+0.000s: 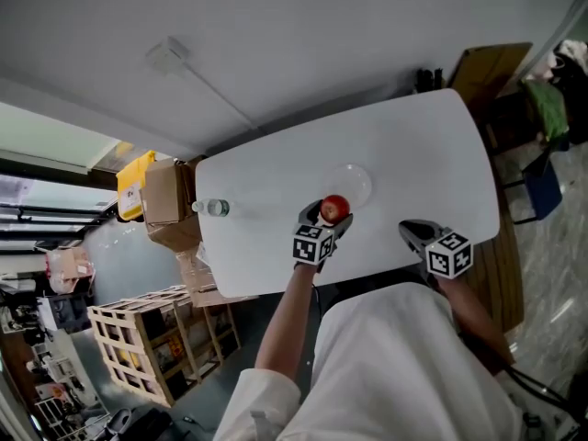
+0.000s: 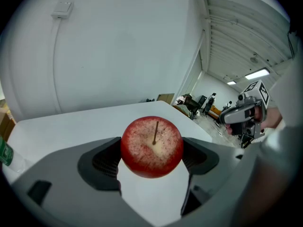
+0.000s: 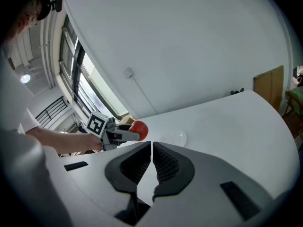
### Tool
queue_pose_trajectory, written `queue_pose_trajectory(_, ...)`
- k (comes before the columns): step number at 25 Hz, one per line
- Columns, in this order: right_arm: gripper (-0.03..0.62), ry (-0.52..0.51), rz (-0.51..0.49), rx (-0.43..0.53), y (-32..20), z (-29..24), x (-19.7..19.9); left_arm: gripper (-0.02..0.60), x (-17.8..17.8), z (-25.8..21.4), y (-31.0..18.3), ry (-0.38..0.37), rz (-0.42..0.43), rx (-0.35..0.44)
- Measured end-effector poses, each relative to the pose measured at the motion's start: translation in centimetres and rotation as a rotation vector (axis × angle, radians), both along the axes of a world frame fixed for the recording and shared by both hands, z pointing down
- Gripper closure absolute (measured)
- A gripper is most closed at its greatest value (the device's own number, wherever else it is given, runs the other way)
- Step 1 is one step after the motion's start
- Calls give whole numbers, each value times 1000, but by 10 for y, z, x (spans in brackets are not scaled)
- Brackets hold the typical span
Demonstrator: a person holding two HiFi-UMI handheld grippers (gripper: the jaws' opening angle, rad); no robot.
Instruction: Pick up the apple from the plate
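Note:
A red apple (image 1: 335, 207) with a short stem is clamped between the two jaws of my left gripper (image 1: 329, 215), just off the near-left rim of a clear plate (image 1: 352, 185) on the white table (image 1: 423, 145). In the left gripper view the apple (image 2: 152, 146) fills the gap between the dark pads, held above the tabletop. My right gripper (image 1: 415, 231) hovers near the table's front edge, to the right; its jaws (image 3: 151, 167) are pressed together with nothing between them. The right gripper view shows the apple (image 3: 139, 128) and the plate (image 3: 173, 137) beyond.
A clear plastic bottle (image 1: 213, 208) lies at the table's left end. Cardboard boxes (image 1: 170, 202) and a wooden crate (image 1: 152, 343) stand off the left side. A brown board (image 1: 487, 70) and chairs sit past the right end.

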State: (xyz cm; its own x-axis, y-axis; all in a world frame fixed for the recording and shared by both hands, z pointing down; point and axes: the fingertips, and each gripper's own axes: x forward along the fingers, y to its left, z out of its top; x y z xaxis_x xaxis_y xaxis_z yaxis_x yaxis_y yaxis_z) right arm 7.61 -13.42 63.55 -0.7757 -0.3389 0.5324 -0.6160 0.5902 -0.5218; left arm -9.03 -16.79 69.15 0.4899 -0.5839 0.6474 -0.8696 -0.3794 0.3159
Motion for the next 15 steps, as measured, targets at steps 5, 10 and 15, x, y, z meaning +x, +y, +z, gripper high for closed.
queue_pose_trajectory(5, 557, 15, 29, 24, 12, -8, -8, 190, -13, -15, 16, 15, 16, 22)
queue_pose_trajectory(10, 556, 23, 43, 45, 29, -16, -20, 190, -24, -30, 37, 21, 31, 36)
queue_pose_trajectory(15, 557, 28, 46, 67, 56, -20, -38, 190, -40, -39, 62, 32, 36, 54)
